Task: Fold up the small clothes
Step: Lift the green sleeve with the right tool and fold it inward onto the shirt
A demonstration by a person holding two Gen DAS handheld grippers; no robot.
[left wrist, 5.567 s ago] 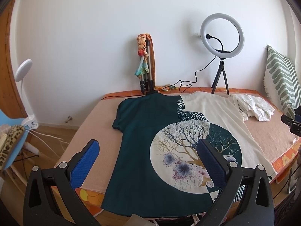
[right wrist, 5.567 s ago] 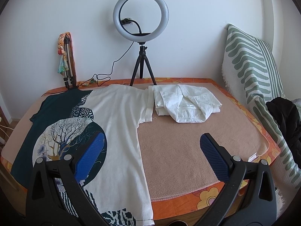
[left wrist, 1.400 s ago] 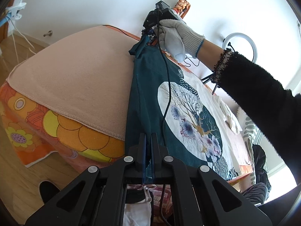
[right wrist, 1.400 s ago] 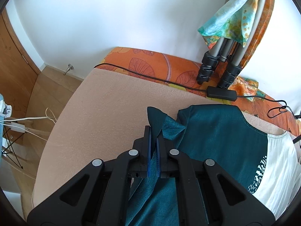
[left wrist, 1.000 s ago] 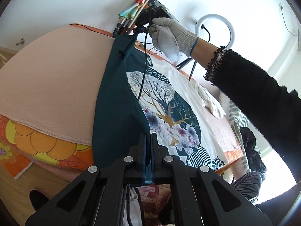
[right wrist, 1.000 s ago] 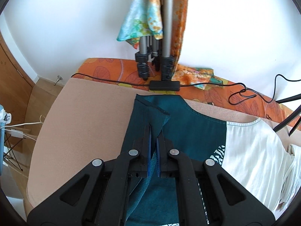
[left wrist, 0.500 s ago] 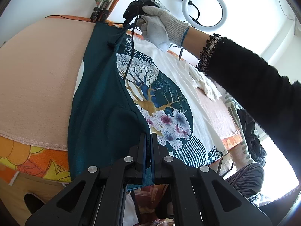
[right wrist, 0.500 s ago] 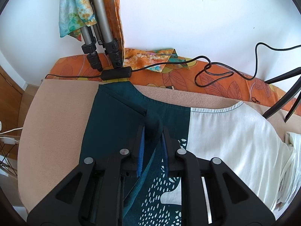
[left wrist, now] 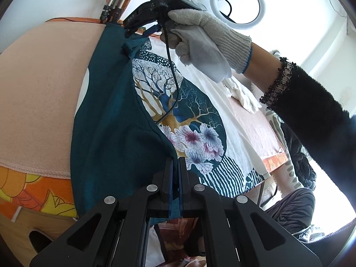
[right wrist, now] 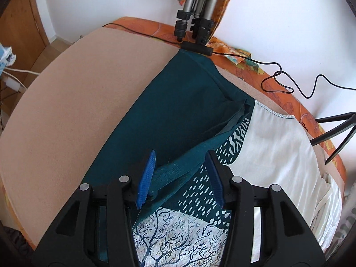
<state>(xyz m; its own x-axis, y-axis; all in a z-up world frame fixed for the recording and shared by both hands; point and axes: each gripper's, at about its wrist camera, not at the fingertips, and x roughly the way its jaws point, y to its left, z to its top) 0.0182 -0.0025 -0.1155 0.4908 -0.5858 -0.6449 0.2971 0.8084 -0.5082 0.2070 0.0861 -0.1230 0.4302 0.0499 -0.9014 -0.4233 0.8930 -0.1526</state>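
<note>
T-shirt [left wrist: 115, 120] lies on the bed [right wrist: 66, 93], teal side folded over. Left hand-held gripper [left wrist: 175, 171] pinches its hem at the near edge. Right hand-held gripper [right wrist: 181, 178] stands wide, jaws apart around the sleeve fold.

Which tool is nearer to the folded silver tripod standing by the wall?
The right tool. It sits open over the shirt's teal shoulder, just short of the tripod. The left tool is shut on the shirt's hem at the bed's near edge, far from it.

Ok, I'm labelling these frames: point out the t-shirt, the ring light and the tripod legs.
t-shirt [left wrist: 115, 133], left wrist view, folded-over teal panel.
ring light [left wrist: 238, 2], left wrist view, lit ring's left rim.
tripod legs [right wrist: 195, 25], right wrist view, black feet.
</note>
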